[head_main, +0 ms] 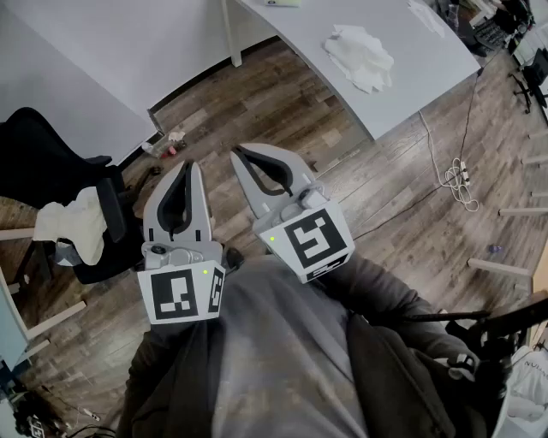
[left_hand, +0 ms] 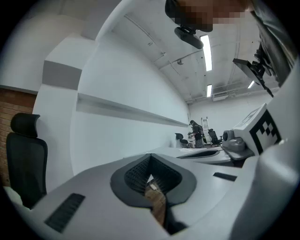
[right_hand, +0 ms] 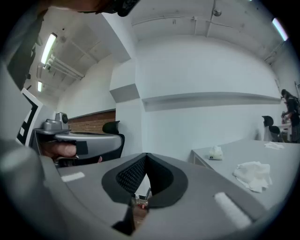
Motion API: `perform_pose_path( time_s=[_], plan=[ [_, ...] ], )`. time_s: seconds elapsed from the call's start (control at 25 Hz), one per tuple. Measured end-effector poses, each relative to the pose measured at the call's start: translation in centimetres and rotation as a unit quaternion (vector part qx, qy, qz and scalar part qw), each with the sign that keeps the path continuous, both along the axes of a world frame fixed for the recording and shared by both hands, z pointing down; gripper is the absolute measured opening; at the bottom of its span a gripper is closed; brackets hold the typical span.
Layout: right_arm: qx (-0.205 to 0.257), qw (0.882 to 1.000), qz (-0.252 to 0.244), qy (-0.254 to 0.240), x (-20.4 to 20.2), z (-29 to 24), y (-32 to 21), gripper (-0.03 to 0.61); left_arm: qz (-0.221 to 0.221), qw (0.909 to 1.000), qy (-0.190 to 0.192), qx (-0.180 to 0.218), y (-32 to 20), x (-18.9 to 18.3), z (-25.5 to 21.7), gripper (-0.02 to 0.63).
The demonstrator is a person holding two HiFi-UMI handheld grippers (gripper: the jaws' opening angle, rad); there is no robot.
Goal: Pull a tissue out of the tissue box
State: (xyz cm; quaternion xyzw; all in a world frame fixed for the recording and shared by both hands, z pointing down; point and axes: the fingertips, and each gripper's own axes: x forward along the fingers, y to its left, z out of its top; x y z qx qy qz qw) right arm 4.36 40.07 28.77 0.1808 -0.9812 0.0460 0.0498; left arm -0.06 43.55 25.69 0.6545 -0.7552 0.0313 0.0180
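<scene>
My left gripper [head_main: 190, 167] and right gripper [head_main: 235, 154] are held side by side close to my chest, above the wooden floor and short of the white table [head_main: 419, 81]. Both point roughly level. Each has its jaws shut with nothing between them, as the left gripper view [left_hand: 150, 158] and the right gripper view [right_hand: 146, 157] show. A heap of loose white tissues [head_main: 360, 56] [right_hand: 253, 175] lies on the table. Farther back on it stands a small pale thing with tissue sticking up, probably the tissue box [right_hand: 215, 153]. In the head view only a sliver of it [head_main: 282, 2] shows at the top edge.
A black office chair [head_main: 51, 171] with a white cloth [head_main: 73, 224] over it stands at the left. A white cable with a power strip [head_main: 458, 175] lies on the floor at the right. The table's white leg [head_main: 231, 34] stands ahead. A person [left_hand: 197, 133] stands far off.
</scene>
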Motion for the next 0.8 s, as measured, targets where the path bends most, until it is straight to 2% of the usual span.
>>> perform_pose_path(
  time_s=[0.24,0.4,0.64,0.8],
  plan=[
    [0.012,1.000,-0.010,-0.003,0.6,0.3,-2.0,0.002,-0.009,1.0000,-0.002,-0.001,-1.8,0.7,0.6,-0.003],
    [0.008,1.000,-0.020,-0.004,0.7,1.0,-2.8,0.003,-0.021,0.9997,-0.002,-0.016,-2.4,1.1,1.4,-0.003],
    [-0.004,1.000,-0.011,-0.011,-0.8,1.1,-4.9,0.003,-0.038,0.9990,-0.008,-0.023,-4.0,-1.4,1.4,-0.003],
    [0.000,1.000,0.003,-0.004,-2.3,1.7,-7.6,0.003,-0.026,0.9993,-0.008,-0.024,-6.5,-3.5,2.0,-0.003]
  ],
)
